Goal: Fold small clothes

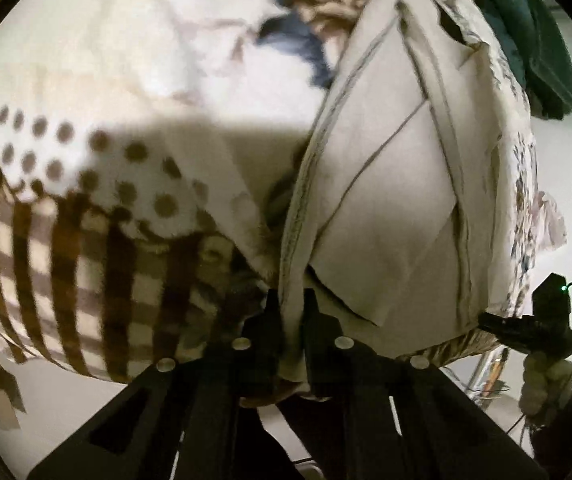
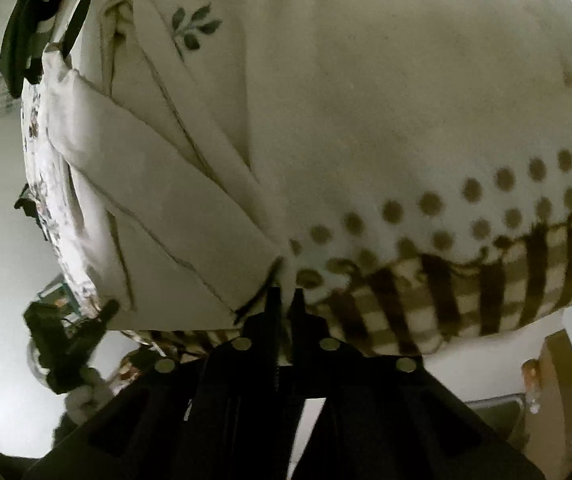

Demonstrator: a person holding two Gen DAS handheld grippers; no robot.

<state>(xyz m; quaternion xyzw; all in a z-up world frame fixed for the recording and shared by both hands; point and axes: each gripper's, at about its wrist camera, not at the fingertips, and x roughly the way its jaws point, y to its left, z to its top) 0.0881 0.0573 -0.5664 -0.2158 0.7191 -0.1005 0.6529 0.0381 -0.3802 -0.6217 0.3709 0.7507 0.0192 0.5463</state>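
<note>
A small cream garment (image 1: 386, 184) with grey seams hangs lifted between both grippers, its floral-print side (image 1: 522, 200) showing at the far edge. My left gripper (image 1: 292, 304) is shut on one cream edge. In the right wrist view the same garment (image 2: 157, 184) hangs at left, and my right gripper (image 2: 284, 300) is shut on its lower corner. Each gripper shows in the other's view: the right gripper (image 1: 526, 322) pinches the far corner, the left gripper (image 2: 81, 320) the near one.
Below lies a cream blanket (image 1: 97, 80) with brown dots and a brown checked border (image 2: 466, 292). A pile of white, navy and brown clothes (image 1: 286, 20) lies beyond. A dark green cloth (image 1: 526, 12) is at the upper right. A cardboard box (image 2: 558, 392) stands on the floor.
</note>
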